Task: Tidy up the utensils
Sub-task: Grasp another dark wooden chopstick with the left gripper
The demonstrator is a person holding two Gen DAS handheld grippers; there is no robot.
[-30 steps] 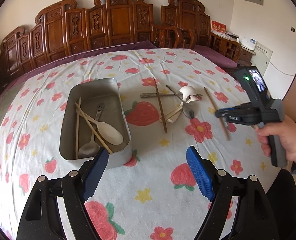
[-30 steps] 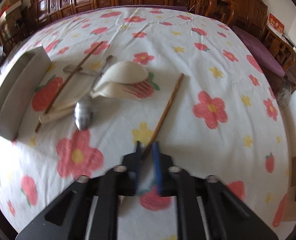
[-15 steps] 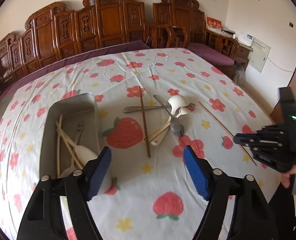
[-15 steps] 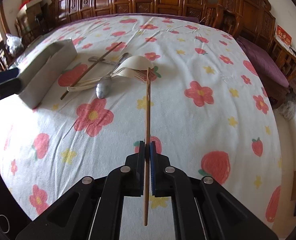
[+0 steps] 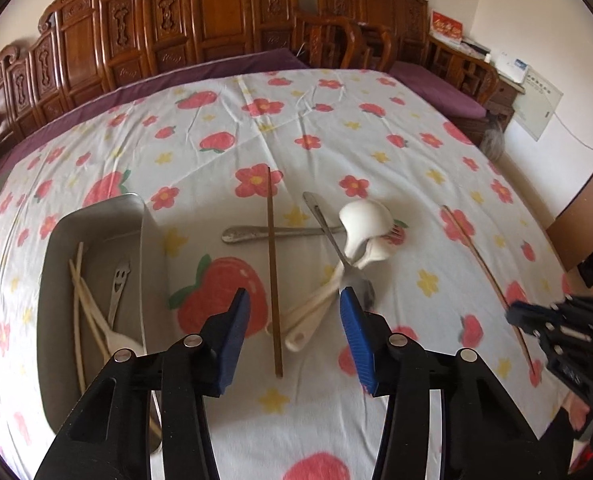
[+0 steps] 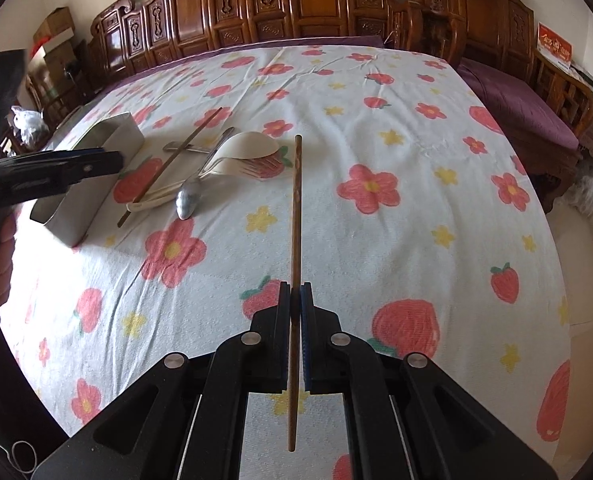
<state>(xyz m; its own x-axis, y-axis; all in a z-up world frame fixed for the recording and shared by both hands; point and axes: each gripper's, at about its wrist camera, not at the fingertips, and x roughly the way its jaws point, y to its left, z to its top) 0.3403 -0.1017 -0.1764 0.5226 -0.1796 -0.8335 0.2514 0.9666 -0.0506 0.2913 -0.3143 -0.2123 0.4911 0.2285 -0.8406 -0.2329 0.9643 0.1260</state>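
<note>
Utensils [image 5: 348, 240] lie mid-frame; the left gripper [image 5: 295, 336], jaws just narrowing, seemingly brackets a dark chopstick [image 5: 274, 276] untouched. The right gripper [image 6: 295, 334] pinches another chopstick [image 6: 295, 216].

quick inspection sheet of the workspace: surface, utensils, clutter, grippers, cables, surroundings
surface: floral tablecloth, wrinkled.
job's things: metal tray holds pale chopsticks and spoons; brown chopstick, two white spoons, metal spoon and fork lie piled on the cloth.
clutter: nothing seen.
grippers: left gripper open over the pile, jaws just been closing, nothing pinched; right gripper shut on second chopstick.
cables: wall cord.
surroundings: carved wooden chairs.
</note>
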